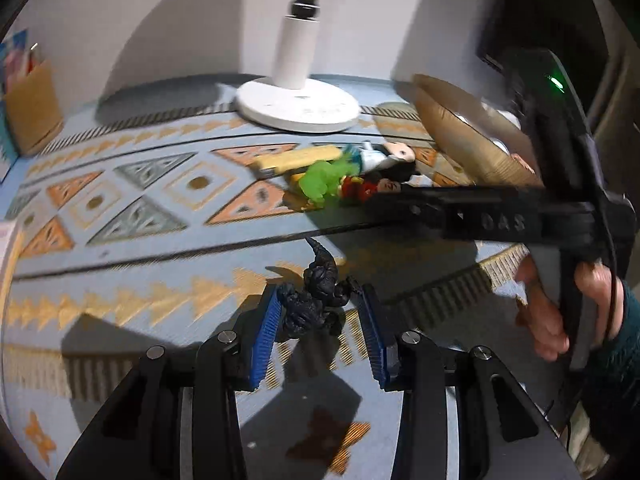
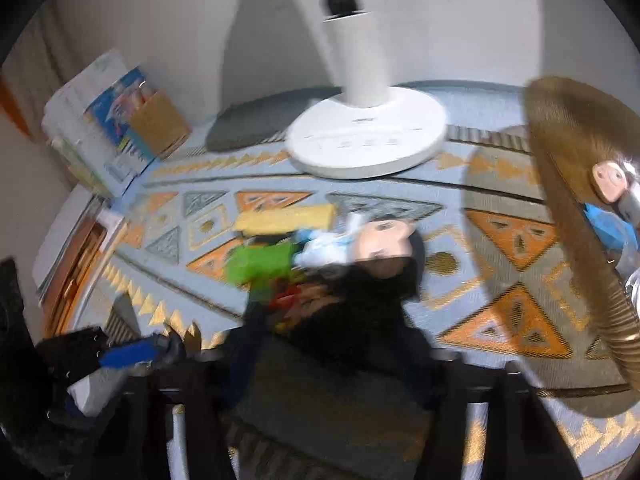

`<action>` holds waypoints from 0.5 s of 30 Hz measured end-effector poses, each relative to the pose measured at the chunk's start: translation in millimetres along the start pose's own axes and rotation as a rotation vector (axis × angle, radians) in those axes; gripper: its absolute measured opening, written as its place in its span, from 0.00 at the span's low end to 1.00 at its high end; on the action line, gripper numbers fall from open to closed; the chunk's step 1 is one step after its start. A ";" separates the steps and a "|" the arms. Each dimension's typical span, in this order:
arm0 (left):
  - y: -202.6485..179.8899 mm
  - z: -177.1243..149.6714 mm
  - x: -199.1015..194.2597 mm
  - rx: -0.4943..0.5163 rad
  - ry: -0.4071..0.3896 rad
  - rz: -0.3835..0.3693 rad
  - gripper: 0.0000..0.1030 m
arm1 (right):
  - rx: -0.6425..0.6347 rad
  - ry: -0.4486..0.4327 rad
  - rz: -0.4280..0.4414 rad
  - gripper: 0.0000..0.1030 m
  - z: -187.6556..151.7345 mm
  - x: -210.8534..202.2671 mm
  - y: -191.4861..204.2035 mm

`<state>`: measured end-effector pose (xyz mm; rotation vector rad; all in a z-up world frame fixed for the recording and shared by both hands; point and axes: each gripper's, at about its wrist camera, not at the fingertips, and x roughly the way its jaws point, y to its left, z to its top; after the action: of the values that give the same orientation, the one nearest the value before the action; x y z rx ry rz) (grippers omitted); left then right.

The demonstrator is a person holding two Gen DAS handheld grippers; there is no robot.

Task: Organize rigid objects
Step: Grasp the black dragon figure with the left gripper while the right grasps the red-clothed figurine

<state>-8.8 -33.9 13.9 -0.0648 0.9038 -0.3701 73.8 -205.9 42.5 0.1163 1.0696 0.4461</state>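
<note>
Fig.: both wrist views, rug [image 1: 132, 264] on the floor, toys partly sorted.

(a) Your left gripper [image 1: 320, 292]: jaws drawn in on the black monster figure [image 1: 316, 300]. The left blue pad lies against its body and the right pad meets an outstretched limb, so read it as gripped. Long axis runs fwd, away from the jaws, with the tail tip pointing out ahead. It sits near the pad tips, not deep, so the hold is prob. light.

(b) Your right gripper [image 1: 384, 198]: it reaches across in front of the left jaws and ends at the toy pile [image 1: 340, 176], by the red-dressed doll [image 1: 368, 190]. In its own view, blur and a dark mass sit just ahead between the jaws (doll hair, most likely). You cannot tell if the jaws are shut on anything.

(c) Key relation: the woven basket [image 1: 460, 132], which already has toys in it, lies ahead and to the right of the left jaws. The right gripper and the hand [image 1: 560, 312] holding it lie between the left jaws and the basket. From the right jaws the basket is ahead-right and nearer, w/ nothing between.

(d) Judgement: right side has the shorter path to the basket. The left's carry prob. must pass over or wait for the right tool. Also in view: white fan base [image 1: 298, 106], beyond the pile.
</note>
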 end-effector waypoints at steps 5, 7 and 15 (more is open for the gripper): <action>2.0 -7.5 -11.4 0.008 -0.021 -0.010 0.35 | -0.011 -0.032 -0.090 0.41 -30.6 -28.2 20.1; 1.4 -10.8 -11.5 0.010 -0.022 -0.012 0.35 | 0.029 -0.051 -0.140 0.41 -46.6 -46.4 18.4; -23.3 -20.9 -12.1 0.148 -0.061 0.072 0.36 | 0.149 -0.066 -0.166 0.41 -96.2 -80.0 -3.5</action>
<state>-38.5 -49.5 14.9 0.0923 0.8144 -0.3650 -40.7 -253.3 60.5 0.1711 1.0377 0.2114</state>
